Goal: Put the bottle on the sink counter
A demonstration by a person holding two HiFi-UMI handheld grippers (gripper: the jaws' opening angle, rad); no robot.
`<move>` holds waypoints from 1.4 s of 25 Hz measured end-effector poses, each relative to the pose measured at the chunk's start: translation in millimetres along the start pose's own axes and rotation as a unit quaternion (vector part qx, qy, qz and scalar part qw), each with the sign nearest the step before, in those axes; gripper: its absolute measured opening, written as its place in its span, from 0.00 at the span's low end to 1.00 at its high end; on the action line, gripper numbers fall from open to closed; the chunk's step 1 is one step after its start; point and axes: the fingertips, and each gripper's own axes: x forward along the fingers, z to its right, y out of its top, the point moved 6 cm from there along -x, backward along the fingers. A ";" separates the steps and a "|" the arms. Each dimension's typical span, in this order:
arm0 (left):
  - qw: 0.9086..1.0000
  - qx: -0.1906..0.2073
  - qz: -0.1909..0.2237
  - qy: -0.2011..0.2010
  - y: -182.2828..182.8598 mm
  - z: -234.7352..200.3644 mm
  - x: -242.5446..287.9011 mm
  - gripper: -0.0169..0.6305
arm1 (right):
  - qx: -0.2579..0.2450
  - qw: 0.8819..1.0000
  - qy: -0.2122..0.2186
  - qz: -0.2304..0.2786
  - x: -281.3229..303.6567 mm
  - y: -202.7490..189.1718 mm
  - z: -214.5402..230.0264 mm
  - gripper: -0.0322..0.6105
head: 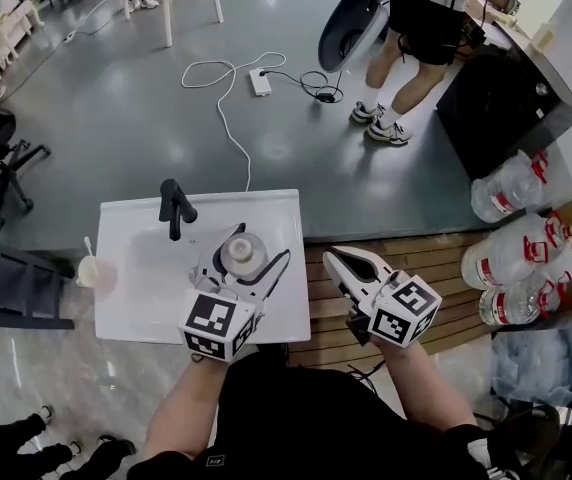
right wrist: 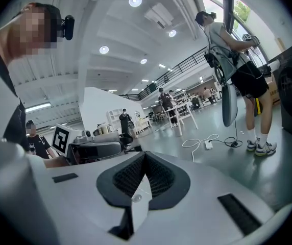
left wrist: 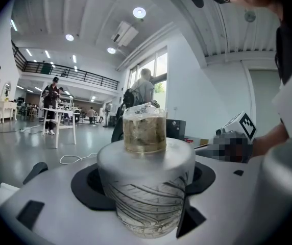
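Observation:
My left gripper (head: 258,246) is shut on the bottle (head: 240,255), a clear bottle with a tyre-tread pattern and a pale round cap. It hangs above the right part of the white sink counter (head: 136,303), in front of the black faucet (head: 174,208). In the left gripper view the bottle (left wrist: 146,203) fills the gap between the black pads (left wrist: 92,188) of the left gripper (left wrist: 146,185). My right gripper (head: 341,263) is shut and empty, to the right of the counter over wooden slats. Its ribbed pads (right wrist: 159,175) meet in the right gripper view at the right gripper (right wrist: 143,162).
A cup with a straw (head: 96,271) stands at the counter's left edge. Large water jugs (head: 511,258) lie to the right beside the wooden pallet (head: 318,303). A person (head: 416,28) stands by a black cabinet (head: 506,98). A cable and power strip (head: 260,81) lie on the floor.

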 end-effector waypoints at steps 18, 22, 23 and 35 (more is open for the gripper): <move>0.999 -0.002 -0.025 -0.048 -55.0 -63.3 83.0 0.57 | 0.020 0.999 -0.042 -0.027 78.6 -28.7 54.1 0.07; 0.998 -0.008 -0.028 -0.047 -71.4 -76.0 103.7 0.57 | 0.027 0.997 -0.057 -0.038 87.5 -42.6 69.0 0.07; 0.998 -0.010 -0.029 -0.048 -74.6 -78.9 108.2 0.57 | 0.028 0.997 -0.059 -0.041 89.3 -44.8 71.0 0.07; 0.997 -0.010 -0.061 -0.053 -112.5 -94.2 146.7 0.57 | 0.031 0.996 -0.068 -0.052 101.0 -57.8 82.0 0.07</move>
